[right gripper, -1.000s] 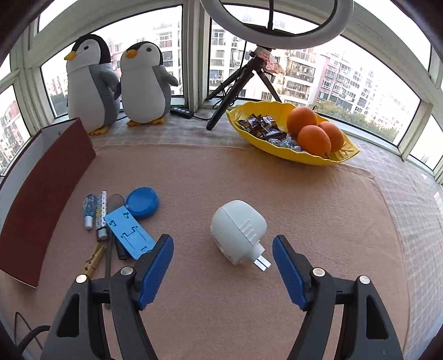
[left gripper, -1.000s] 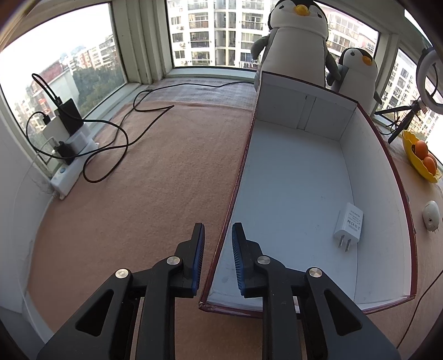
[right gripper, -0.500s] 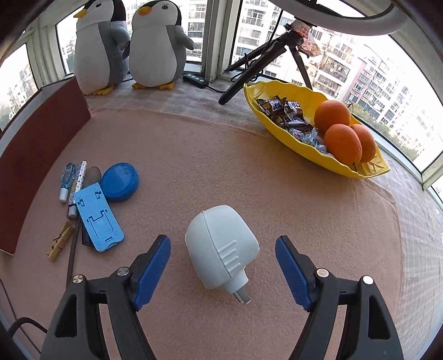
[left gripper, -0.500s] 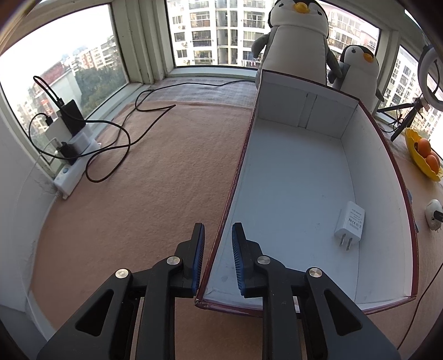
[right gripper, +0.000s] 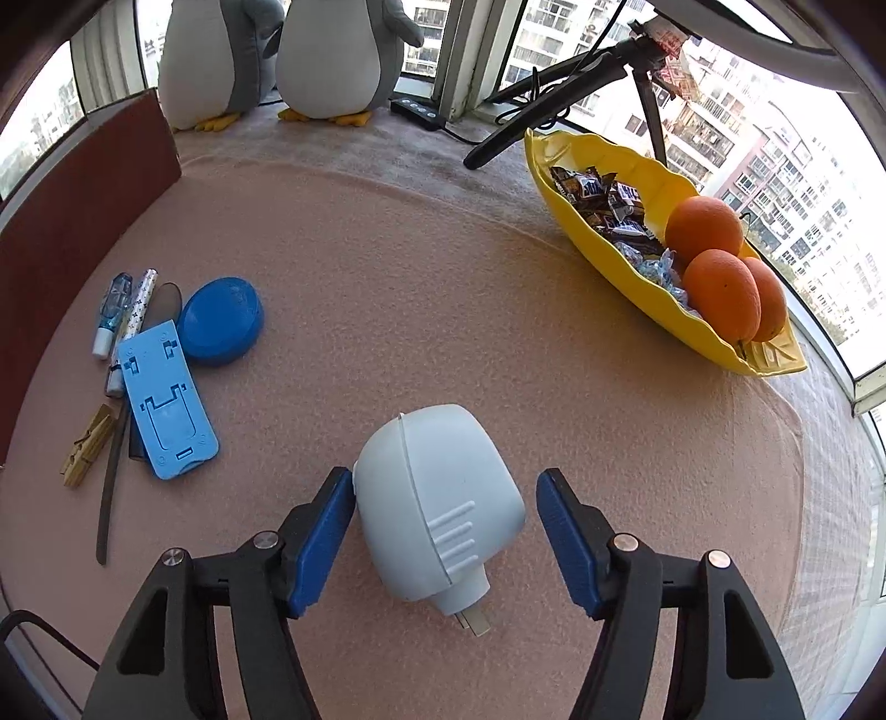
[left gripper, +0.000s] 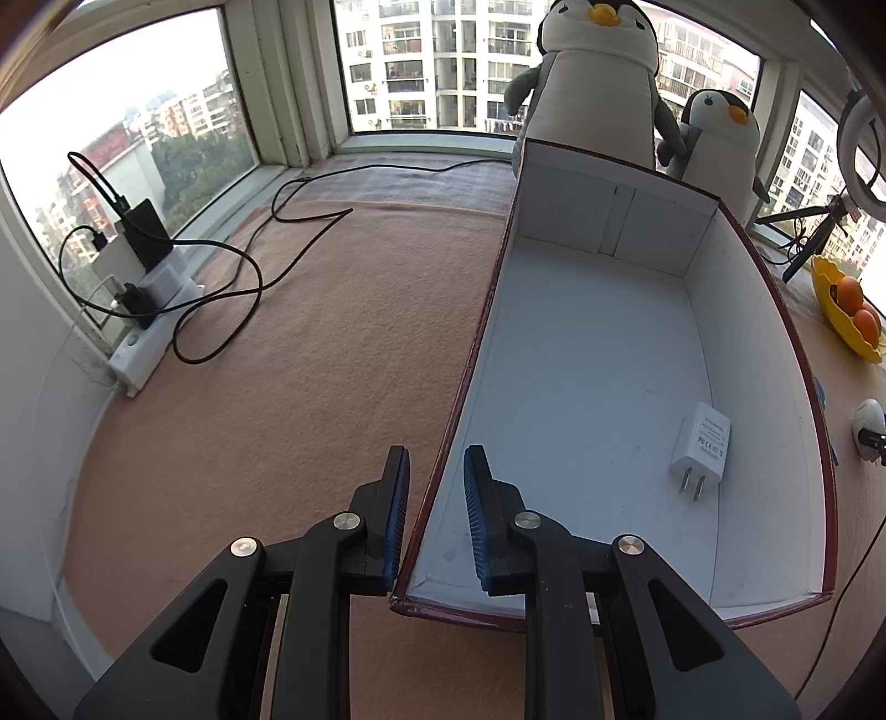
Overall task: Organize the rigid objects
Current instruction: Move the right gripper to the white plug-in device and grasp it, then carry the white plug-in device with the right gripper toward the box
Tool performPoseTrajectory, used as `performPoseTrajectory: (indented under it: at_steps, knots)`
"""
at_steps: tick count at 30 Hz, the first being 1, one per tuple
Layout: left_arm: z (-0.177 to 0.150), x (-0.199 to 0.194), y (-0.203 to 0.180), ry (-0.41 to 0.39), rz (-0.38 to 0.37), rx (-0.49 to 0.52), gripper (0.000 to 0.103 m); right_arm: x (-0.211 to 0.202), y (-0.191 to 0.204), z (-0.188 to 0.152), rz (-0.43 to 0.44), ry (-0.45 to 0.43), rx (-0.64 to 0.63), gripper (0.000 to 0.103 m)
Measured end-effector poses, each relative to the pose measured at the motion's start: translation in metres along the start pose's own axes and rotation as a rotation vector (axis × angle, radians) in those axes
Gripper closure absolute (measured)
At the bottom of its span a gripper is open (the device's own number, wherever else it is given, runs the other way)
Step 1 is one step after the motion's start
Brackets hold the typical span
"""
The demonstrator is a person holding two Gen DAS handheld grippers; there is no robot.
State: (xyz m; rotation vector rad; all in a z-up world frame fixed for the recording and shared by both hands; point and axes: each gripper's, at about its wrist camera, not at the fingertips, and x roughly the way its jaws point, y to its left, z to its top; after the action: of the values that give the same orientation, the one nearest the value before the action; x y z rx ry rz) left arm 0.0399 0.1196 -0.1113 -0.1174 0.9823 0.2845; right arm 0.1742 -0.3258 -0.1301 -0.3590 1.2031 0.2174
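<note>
A white rounded plug (right gripper: 437, 498) lies on the tan cloth with its prongs toward the camera, between the fingers of my right gripper (right gripper: 443, 476). The jaws are closing: the left pad (right gripper: 326, 531) is at the plug's side and the right pad (right gripper: 565, 537) stands clear of it. My left gripper (left gripper: 436, 451) has a narrow gap between its pads. The left rim of the white-lined red box (left gripper: 581, 343) runs in line with that gap, and neither pad presses on it. A white flat charger (left gripper: 700, 451) lies inside the box. The rounded plug (left gripper: 866, 423) also shows at the far right.
Left of the plug lie a blue phone stand (right gripper: 166, 399), a blue round lid (right gripper: 221, 321), pens (right gripper: 119, 310), a clothespin (right gripper: 86, 446) and a dark strip (right gripper: 111, 487). A yellow dish (right gripper: 720, 354) holds oranges and sweets. Two plush penguins (right gripper: 332, 50) and a tripod stand behind. A power strip (left gripper: 149, 343) with cables sits left.
The right gripper came down and forward over the white plug and rolled, and its jaws narrowed around it. The left gripper and the box look the same.
</note>
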Motion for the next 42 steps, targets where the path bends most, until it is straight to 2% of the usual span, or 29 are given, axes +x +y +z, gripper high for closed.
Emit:
performPoseTrajectory:
  at_steps: [11,24,28,33,42]
  knots:
    - [0.001,0.000,0.000,-0.001,-0.007,0.001,0.084,-0.006,0.003,-0.010,-0.041,-0.023,0.056,0.048]
    - [0.000,0.000,0.002,-0.003,-0.020,0.002,0.084,-0.038,0.008,-0.031,-0.062,-0.104,0.198,0.048]
    - [0.000,0.000,0.002,-0.004,-0.025,0.002,0.084,-0.055,0.017,-0.033,-0.045,-0.134,0.230,0.048]
    - [0.001,0.001,0.002,-0.004,-0.028,0.005,0.084,-0.086,0.039,-0.029,-0.018,-0.190,0.221,0.048]
    - [0.001,0.001,0.002,-0.008,-0.035,0.003,0.084,-0.134,0.107,0.000,0.065,-0.297,0.111,0.048]
